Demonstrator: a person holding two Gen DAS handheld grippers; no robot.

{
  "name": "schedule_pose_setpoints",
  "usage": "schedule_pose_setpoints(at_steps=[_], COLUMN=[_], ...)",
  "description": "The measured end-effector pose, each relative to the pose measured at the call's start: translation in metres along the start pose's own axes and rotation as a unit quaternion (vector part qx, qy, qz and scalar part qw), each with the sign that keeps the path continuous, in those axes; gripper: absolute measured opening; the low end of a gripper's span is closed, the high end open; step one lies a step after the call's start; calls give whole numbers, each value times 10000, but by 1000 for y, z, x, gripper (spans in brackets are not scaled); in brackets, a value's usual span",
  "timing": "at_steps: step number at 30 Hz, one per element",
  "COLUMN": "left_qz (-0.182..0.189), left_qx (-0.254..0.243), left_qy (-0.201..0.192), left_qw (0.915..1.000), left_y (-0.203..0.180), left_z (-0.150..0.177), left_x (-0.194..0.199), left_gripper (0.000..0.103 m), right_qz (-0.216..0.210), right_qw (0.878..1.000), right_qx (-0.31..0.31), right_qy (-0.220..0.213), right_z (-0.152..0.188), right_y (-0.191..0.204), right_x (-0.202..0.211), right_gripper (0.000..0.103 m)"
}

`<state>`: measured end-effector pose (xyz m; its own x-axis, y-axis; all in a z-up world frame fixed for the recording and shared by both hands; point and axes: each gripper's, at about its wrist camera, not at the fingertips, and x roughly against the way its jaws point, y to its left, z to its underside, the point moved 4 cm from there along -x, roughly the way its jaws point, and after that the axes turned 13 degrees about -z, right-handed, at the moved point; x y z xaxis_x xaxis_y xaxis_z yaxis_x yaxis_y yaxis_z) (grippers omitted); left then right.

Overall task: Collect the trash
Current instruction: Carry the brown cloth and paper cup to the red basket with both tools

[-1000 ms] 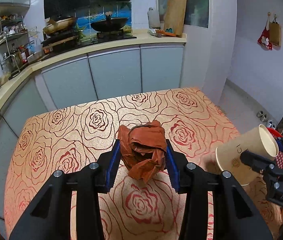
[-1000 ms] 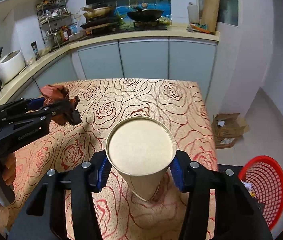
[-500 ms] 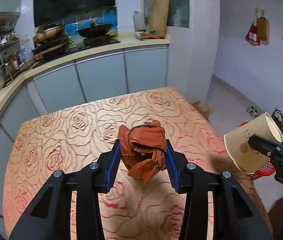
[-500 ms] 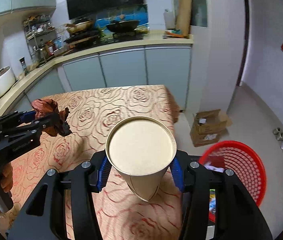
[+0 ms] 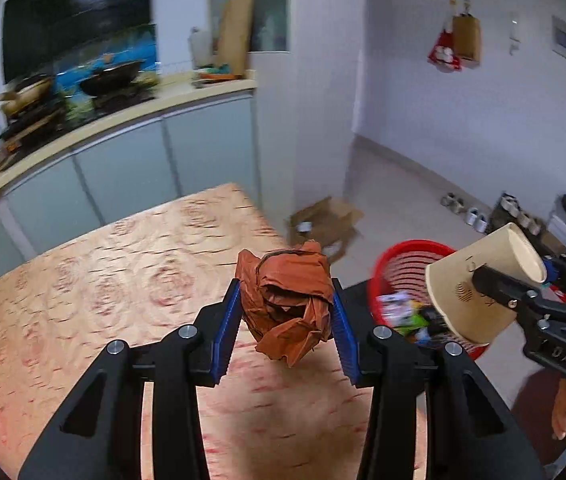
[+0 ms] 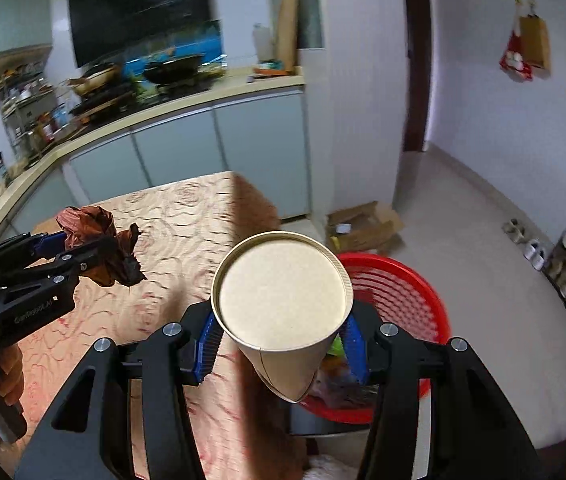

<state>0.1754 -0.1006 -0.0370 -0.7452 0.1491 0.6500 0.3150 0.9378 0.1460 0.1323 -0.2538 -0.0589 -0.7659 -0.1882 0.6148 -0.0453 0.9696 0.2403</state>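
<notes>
My left gripper point(image 5: 286, 320) is shut on a crumpled brown paper ball point(image 5: 289, 300), held in the air over the right end of the table point(image 5: 103, 280). My right gripper point(image 6: 279, 340) is shut on a tan paper cup point(image 6: 283, 304), squeezed near its rim, its base facing the camera. The cup point(image 5: 483, 284) hangs over the red basket point(image 5: 399, 264) in the left wrist view. In the right wrist view the red basket point(image 6: 403, 292) lies just behind the cup, and the left gripper point(image 6: 99, 248) with the paper ball point(image 6: 91, 224) is at the left.
The red basket stands on the floor past the table's right end and holds several wrappers point(image 5: 403, 312). An open cardboard box point(image 6: 363, 224) sits on the floor behind it. Kitchen cabinets point(image 6: 203, 148) run along the back. Shoes point(image 5: 471, 212) line the right wall.
Both grippers have swung to the right with their loads, from over the table toward its right end. The red basket has come into full view under the cup.
</notes>
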Motion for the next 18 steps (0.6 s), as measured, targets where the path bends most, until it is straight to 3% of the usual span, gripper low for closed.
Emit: schedule_pose_setpoints(at_steps=[10,18], left_qz=[825,1221], left_qx=[-465,-534], left_qy=[275,676], left_qw=[9951,9888], left_y=[-100,-133], left_z=[-8,1], left_x=[-32,-72], left_gripper=[41,42], right_qz=[357,448], right_qw=[9981,9957], right_qx=[-488,-730], right_qy=[133,346], right_z=[14,22], right_y=[-65,-97], right_x=[5,-17], right_gripper=[49,49])
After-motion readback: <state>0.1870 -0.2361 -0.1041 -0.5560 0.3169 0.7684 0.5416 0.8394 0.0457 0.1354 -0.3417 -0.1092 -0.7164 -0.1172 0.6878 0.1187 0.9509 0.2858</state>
